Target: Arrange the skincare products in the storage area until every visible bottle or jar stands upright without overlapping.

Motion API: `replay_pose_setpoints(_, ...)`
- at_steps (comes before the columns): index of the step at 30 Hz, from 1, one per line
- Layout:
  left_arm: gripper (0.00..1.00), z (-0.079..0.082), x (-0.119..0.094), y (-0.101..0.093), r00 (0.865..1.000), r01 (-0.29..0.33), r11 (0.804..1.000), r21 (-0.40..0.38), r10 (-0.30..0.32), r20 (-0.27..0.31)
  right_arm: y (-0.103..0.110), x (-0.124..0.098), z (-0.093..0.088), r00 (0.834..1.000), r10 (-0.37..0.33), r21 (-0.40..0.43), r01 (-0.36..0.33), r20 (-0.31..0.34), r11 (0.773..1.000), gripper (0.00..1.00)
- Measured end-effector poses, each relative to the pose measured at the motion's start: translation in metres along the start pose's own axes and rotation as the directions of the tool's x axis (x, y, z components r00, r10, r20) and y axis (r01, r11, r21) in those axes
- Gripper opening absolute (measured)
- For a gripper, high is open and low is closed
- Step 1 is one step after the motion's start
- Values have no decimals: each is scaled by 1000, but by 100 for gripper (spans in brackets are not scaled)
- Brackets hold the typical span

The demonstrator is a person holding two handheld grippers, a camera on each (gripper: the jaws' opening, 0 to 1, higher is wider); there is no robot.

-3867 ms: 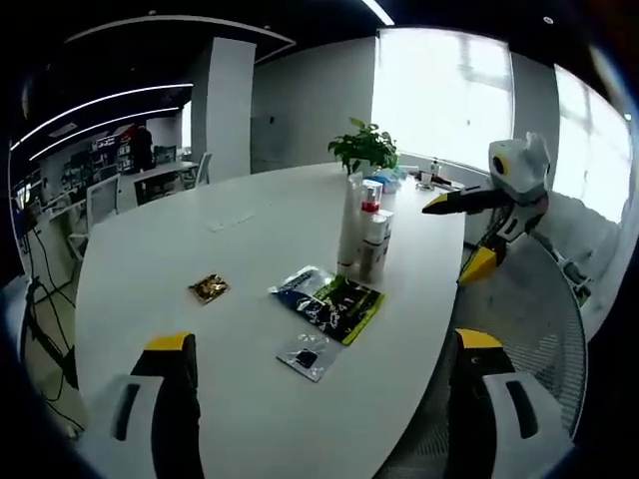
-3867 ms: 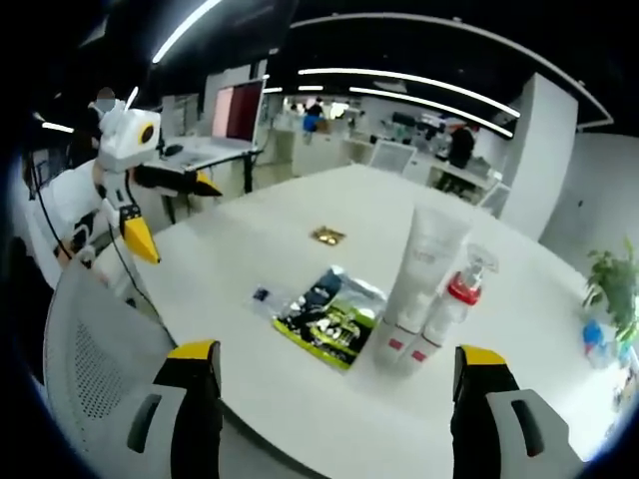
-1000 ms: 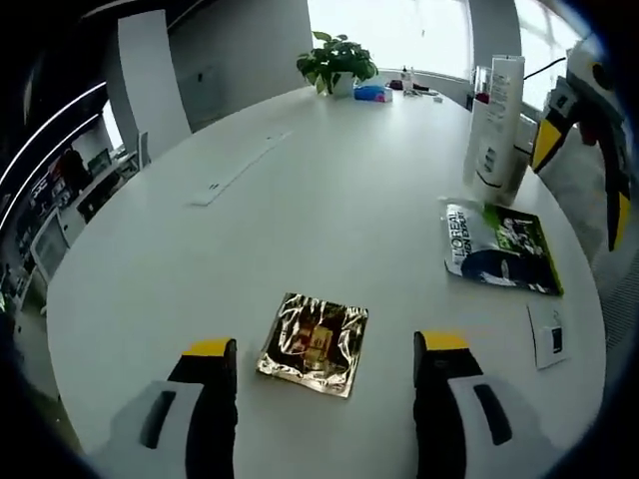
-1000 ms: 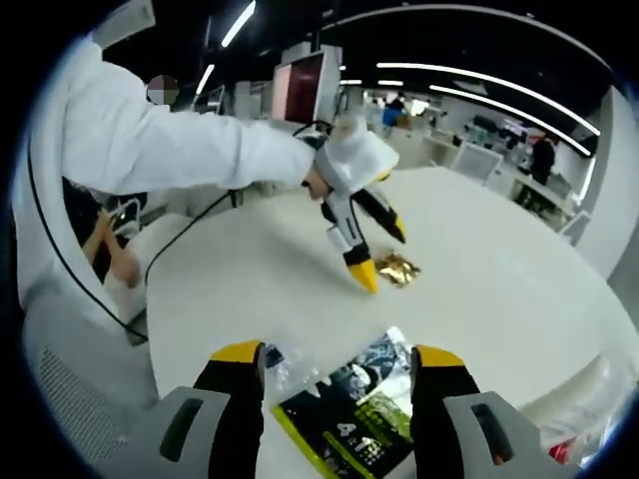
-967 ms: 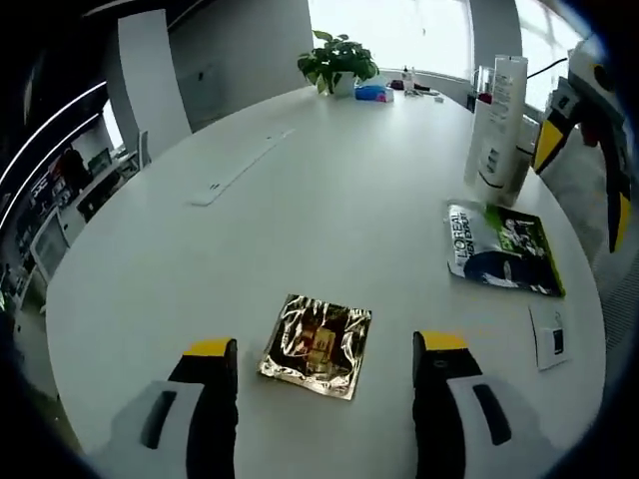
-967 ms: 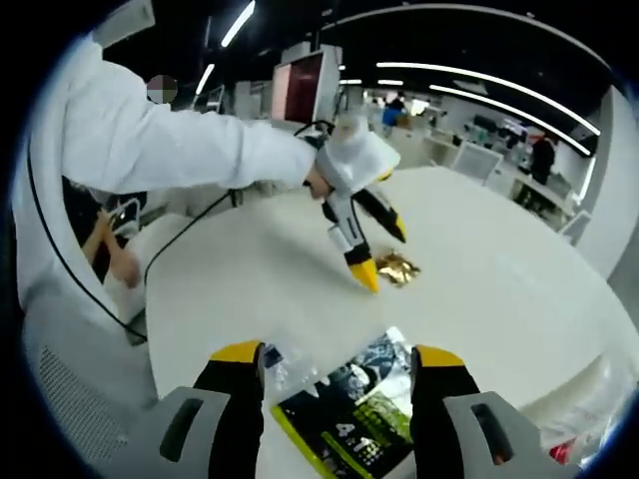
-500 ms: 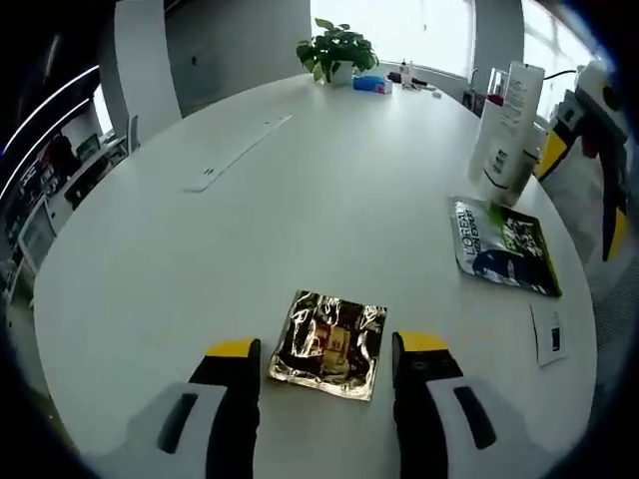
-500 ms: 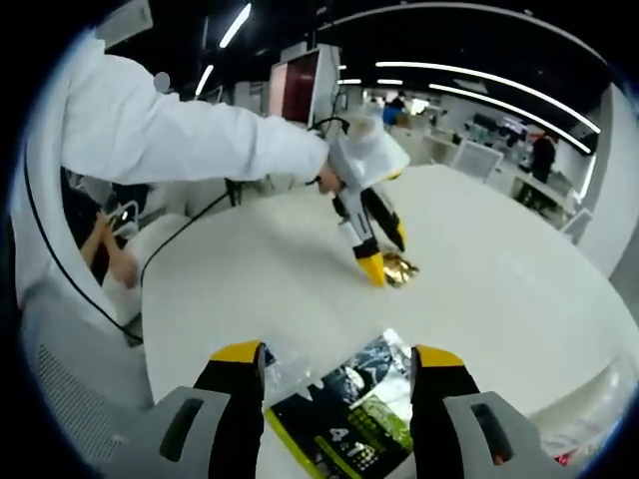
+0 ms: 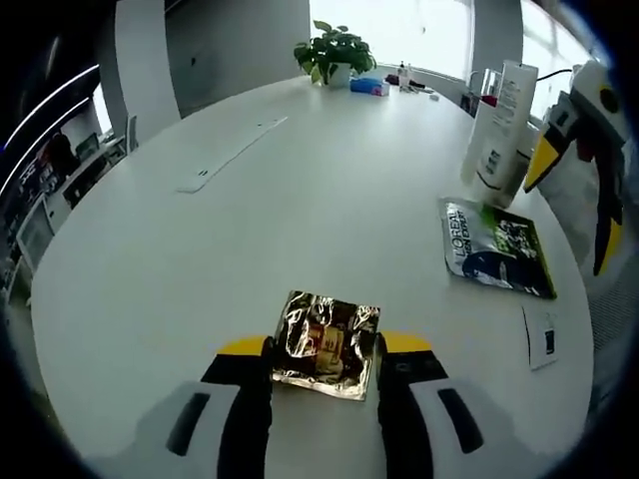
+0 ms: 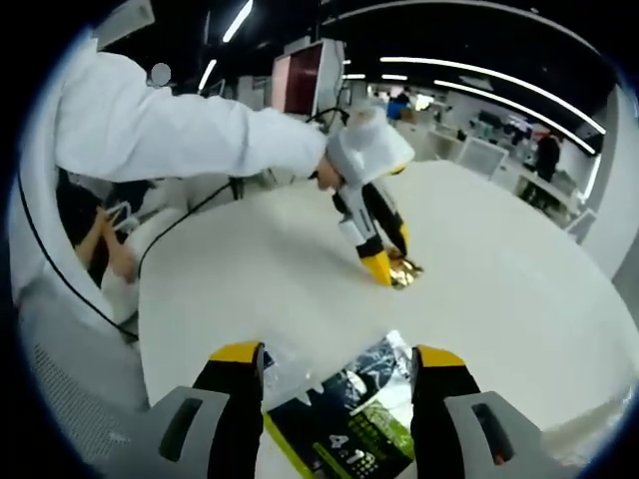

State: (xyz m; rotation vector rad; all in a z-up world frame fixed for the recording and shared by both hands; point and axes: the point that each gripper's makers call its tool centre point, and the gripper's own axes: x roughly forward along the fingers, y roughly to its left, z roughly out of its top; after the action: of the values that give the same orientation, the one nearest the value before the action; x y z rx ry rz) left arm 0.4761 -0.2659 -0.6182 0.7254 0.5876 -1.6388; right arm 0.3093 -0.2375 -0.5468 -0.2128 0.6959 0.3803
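Now, table: white oval table (image 9: 300, 190) carrying every item listed.
Left gripper: left gripper (image 9: 323, 347) at 6 o'clock of the left gripper view, jaws drawn in narrow on either edge of the gold foil sachet (image 9: 324, 343); whether they actually press it I cannot tell. From the right gripper view the same gripper (image 10: 384, 267) sits at 12 o'clock, tips down on the sachet (image 10: 404, 270), held by a person's hand (image 10: 329, 175) in a white sleeve (image 10: 170, 125).
Gold foil sachet: flat on the table, between the left jaws, crinkled.
Right gripper: right gripper (image 10: 334, 361) at 6 o'clock of its own view, jaws moderately wide, either side of the near end of the dark green pouch (image 10: 344, 414); contact is unclear. In the left gripper view it (image 9: 574, 170) shows at 3 o'clock.
Dark green pouch: flat, (image 9: 496, 245) at 3 o'clock from the sachet, well apart.
Small white packet: (image 9: 539, 337) flat, near the pouch at 5 o'clock.
Bottles: white tube (image 9: 502, 130) and bottles standing upright together at 2 o'clock, beyond the pouch.
Plant: potted plant (image 9: 334, 52) at 12 o'clock, far edge.
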Motion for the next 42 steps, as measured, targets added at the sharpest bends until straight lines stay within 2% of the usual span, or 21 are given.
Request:
replay_pose_setpoints(5,35,-2,-3,-13,1000,22,1000,12,-23,8,-1,10,-5,1000,2,7,-2,-11,1000,56)
replay_pose_setpoints(6,29,-1,-5,-17,999,30,1000,7,-30,16,0,12,-6,1000,2,9,-2,-12,1000,56)
replay_pose_setpoints(7,17,0,-6,-18,999,34,999,-19,-33,24,0,14,-7,1000,3,9,-3,-13,1000,56)
replay_pose_setpoints(8,14,5,-6,-18,998,28,998,-62,-24,64,0,15,-7,1000,3,7,-3,-16,1000,55)
replay_pose_setpoints(10,5,-3,-7,-18,999,8,999,-47,-7,33,0,19,-10,1000,-6,0,6,-15,1000,55)
replay_pose_setpoints(11,5,2,-7,-18,997,-7,1000,-20,8,74,0,23,-14,999,-8,-6,8,-33,1000,55)
replay_pose_setpoints(12,4,-4,-7,-21,999,2,999,-42,0,53,0,24,-17,999,-9,-12,9,-44,1000,54)
replay_pose_setpoints(14,6,-3,-9,-27,998,27,998,-51,-24,61,1,29,-22,999,-8,-17,7,-50,1000,55)
replay_pose_setpoints(15,8,-3,-9,-33,997,46,999,-22,-44,62,-1,32,-24,999,-3,-14,2,-53,1000,55)
replay_pose_setpoints(19,30,-1,-9,-43,996,71,997,-2,-71,53,-1,38,-24,998,0,-23,-2,-67,1000,54)
replay_pose_setpoints(22,36,-5,-11,-53,994,103,994,30,-104,27,-3,39,-21,998,7,-24,-8,-66,1000,55)
replay_pose_setpoints(25,37,-6,-14,-62,992,122,992,30,-122,14,-3,38,-23,998,9,-27,-11,-69,1000,55)
replay_pose_setpoints(27,40,-10,-13,-64,991,131,986,101,-130,-16,-3,40,-26,997,11,-24,-13,-77,1000,55)
replay_pose_setpoints(30,45,-12,-17,-74,991,129,982,135,-125,-43,-2,40,-28,996,16,-24,-18,-85,1000,56)
replay_pose_setpoints(31,46,-13,-17,-75,992,121,978,168,-112,-59,-2,41,-28,996,18,-24,-20,-84,1000,56)
replay_pose_setpoints(32,46,-16,-18,-72,991,120,966,229,-103,-86,-1,41,-28,996,21,-23,-23,-85,999,56)
replay_pose_setpoints(33,47,-12,-18,-74,993,115,972,207,-103,-65,0,42,-28,996,23,-24,-26,-88,999,57)
replay_pose_setpoints(35,46,-10,-18,-75,992,113,974,195,-99,-80,0,45,-28,995,27,-30,-29,-93,999,57)
replay_pose_setpoints(37,42,-10,-19,-82,989,137,971,196,-122,-87,-1,50,-26,996,27,-30,-30,-89,999,56)
replay_pose_setpoints(42,40,-10,-21,-87,989,137,972,191,-124,-76,-3,62,-22,996,32,-31,-35,-81,999,54)
